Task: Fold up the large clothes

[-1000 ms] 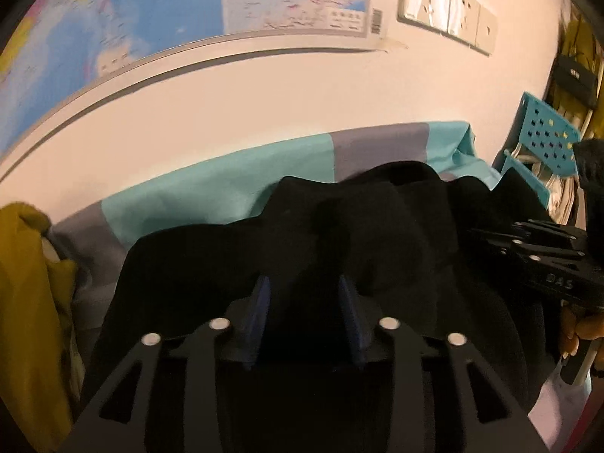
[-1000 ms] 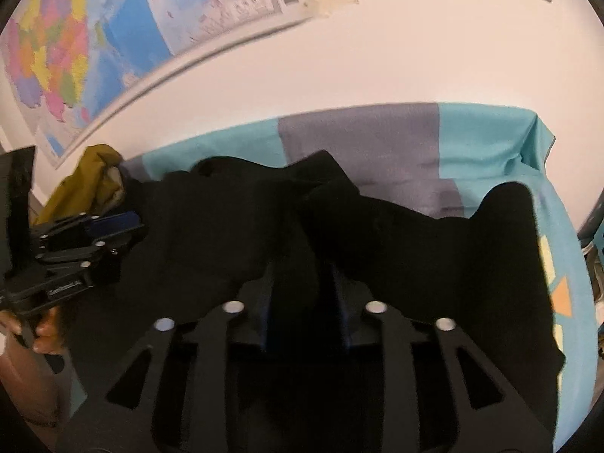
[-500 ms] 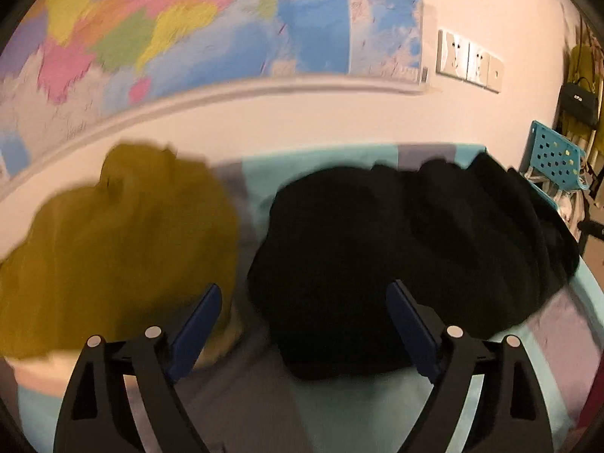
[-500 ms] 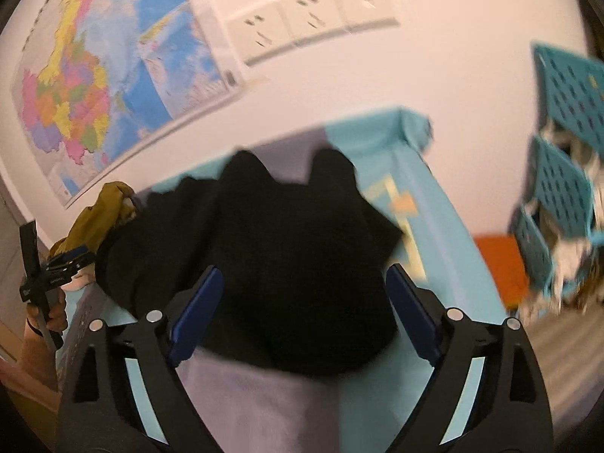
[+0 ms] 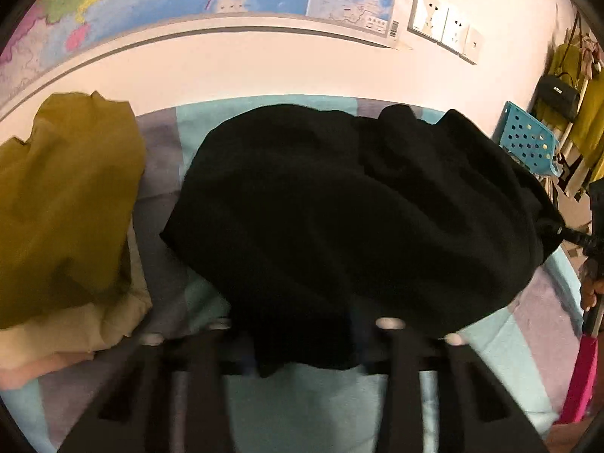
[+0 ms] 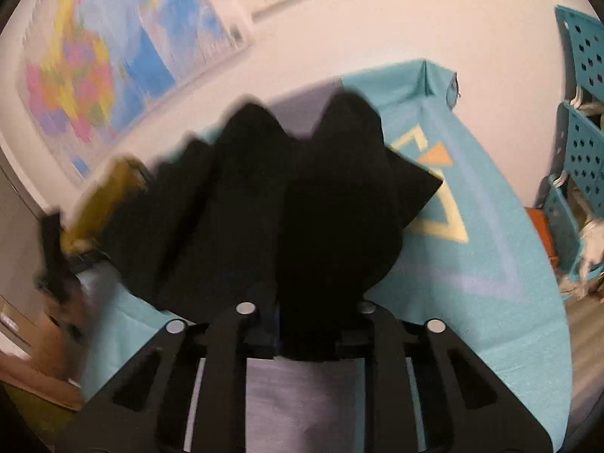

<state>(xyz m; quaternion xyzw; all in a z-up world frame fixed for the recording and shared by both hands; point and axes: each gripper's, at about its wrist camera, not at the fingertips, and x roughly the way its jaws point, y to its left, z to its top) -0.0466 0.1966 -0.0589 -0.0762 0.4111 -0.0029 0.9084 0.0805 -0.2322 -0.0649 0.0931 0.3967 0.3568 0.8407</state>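
Black garment [image 5: 351,219] lies bunched on the teal-and-grey bed cover [image 5: 502,355], beside the mustard clothes [image 5: 64,204]. Both hand-held grippers, wide open 0.5 s ago, now pinch its near hem: left [image 5: 302,355], right [image 6: 302,324].

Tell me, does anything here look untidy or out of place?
Yes. The black garment lies bunched and creased on the blanket, not flat. Beside it, a yellow garment sits in a loose heap.
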